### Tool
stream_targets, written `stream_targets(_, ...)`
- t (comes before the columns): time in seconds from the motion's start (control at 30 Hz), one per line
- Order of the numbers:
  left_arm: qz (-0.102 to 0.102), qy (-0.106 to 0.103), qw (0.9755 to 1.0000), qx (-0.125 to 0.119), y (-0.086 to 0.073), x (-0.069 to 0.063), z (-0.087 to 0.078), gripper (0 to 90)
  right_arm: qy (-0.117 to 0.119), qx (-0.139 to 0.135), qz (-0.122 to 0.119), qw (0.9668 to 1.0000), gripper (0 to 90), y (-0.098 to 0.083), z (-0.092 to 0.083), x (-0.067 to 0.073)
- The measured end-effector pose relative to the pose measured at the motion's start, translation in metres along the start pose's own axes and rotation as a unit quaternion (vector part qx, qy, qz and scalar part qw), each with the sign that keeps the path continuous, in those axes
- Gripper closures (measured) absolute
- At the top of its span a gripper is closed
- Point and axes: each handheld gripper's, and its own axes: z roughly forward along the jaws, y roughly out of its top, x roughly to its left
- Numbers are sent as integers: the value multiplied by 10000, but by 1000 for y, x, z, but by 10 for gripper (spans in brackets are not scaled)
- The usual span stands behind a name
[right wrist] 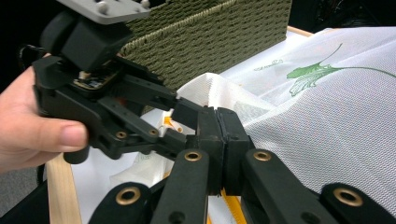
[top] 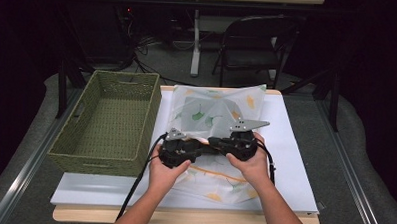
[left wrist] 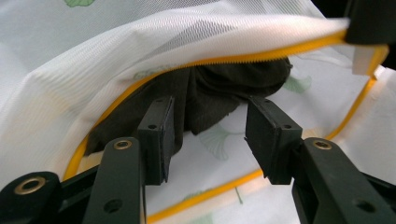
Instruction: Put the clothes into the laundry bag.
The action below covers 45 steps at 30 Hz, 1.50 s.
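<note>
While no brand, label or writing can be read on anything, the white mesh bag [top: 214,112] carries a printed pattern of green and yellow ginkgo leaves and a yellow zip [left wrist: 243,59] along its mouth. It lies on the white sheet [top: 295,160] that covers the tabletop, near the middle and reaching toward the far edge, just beside the woven green basket [top: 111,121] that stands at the left edge.

The left gripper [left wrist: 208,135] has its jaws apart in front of the bag's open mouth, with nothing pressed between the pads; a dark garment [left wrist: 219,93] sits inside the bag just beyond them, partly hidden under the raised upper layer of mesh, so its full shape is hard to make out. The right gripper [right wrist: 219,135] has its jaws together, clamped on the bag's edge at the zip, with a short piece of yellow showing below the pads. In the right gripper view the left gripper [right wrist: 154,116] is seen close by, its jaw tips at the same fold of mesh, with the person's left hand [right wrist: 32,126] cut off at the picture's side.

From above, both hands [top: 167,171] hold the grippers near together over the near half of the bag, hiding the opening beneath them. A folding chair [top: 254,44] stands in the dark beyond the far edge
</note>
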Motion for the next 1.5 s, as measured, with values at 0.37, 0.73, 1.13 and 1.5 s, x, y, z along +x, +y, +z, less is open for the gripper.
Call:
stream_targets(0.37,183,94,9997,100,-17,-1,-26,522,10,-54,-60,10000,896,3,-4,3)
stream_targets(0.73,341,251,9986,315,-44,-1,-33,516,1,-35,-19,10000,896,1,-3,3)
stream_targets(1.13,553,397,9963,517,-59,-10,-16,471,5,12,-14,10000,896,0,-2,4)
stream_targets(1.5,450,731,9944,617,-74,1,-11,447,14,33,-1,10000,895,-1,-1,3)
